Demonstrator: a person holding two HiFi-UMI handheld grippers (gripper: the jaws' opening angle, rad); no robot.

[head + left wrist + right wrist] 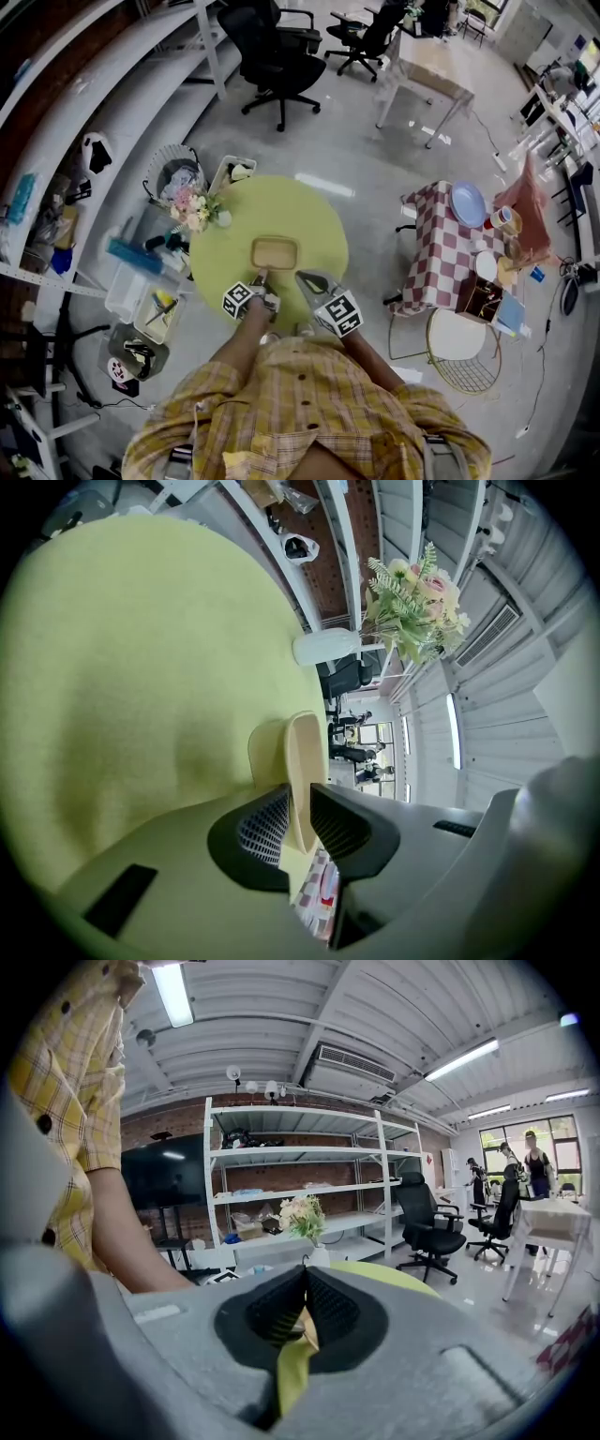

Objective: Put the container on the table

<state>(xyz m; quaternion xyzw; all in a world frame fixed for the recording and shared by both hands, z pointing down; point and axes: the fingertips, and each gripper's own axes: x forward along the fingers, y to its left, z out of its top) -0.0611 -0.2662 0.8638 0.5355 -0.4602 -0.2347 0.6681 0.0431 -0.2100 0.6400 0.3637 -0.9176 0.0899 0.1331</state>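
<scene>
Green table (314, 214), left gripper view reveals left claw (300, 806) gripping container (306, 752) rim, right claw (305, 1288) clenched.

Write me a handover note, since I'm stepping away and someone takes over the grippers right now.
Left claw: shut on the near rim of the beige plastic rectangular container.
Right claw: shut, empty, beside it over the near edge of the round yellow-green table.
Container: appears to rest near the table's middle.
Done: placement, as far as it shows.
Left: open the left claw and draw back.
</scene>
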